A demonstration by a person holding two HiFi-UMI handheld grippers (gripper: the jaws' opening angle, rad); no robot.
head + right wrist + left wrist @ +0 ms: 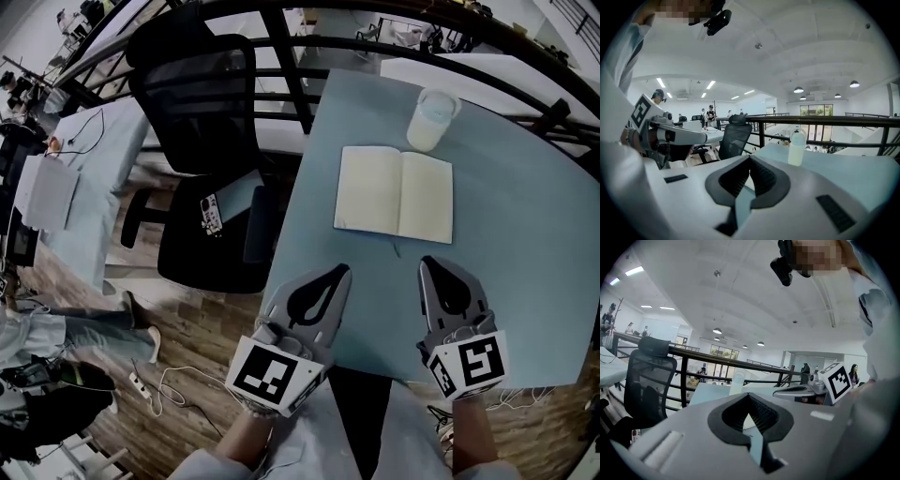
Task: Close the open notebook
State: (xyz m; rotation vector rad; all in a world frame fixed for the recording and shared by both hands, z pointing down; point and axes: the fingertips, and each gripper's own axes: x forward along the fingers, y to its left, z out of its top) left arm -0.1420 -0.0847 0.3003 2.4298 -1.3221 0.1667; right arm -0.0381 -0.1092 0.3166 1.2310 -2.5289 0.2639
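An open notebook (pixel 395 192) with blank cream pages lies flat in the middle of the light blue table (pixel 525 281), its spine pointing away from me. My left gripper (pixel 341 270) hovers over the table's near left edge, a little short of the notebook's left page, jaws shut and empty. My right gripper (pixel 427 262) hangs just short of the notebook's right page, also shut on nothing. In the left gripper view the jaws (pixel 749 397) meet at their tips, and the right gripper (pixel 806 389) shows beside them. The right gripper view shows its jaws (pixel 750 159) closed above the table.
A white cup (pixel 431 119) stands just beyond the notebook; it appears as a pale bottle shape (pixel 797 147) in the right gripper view. A black office chair (pixel 202 159) with a device on its seat sits left of the table. A black railing (pixel 375 19) runs behind the table.
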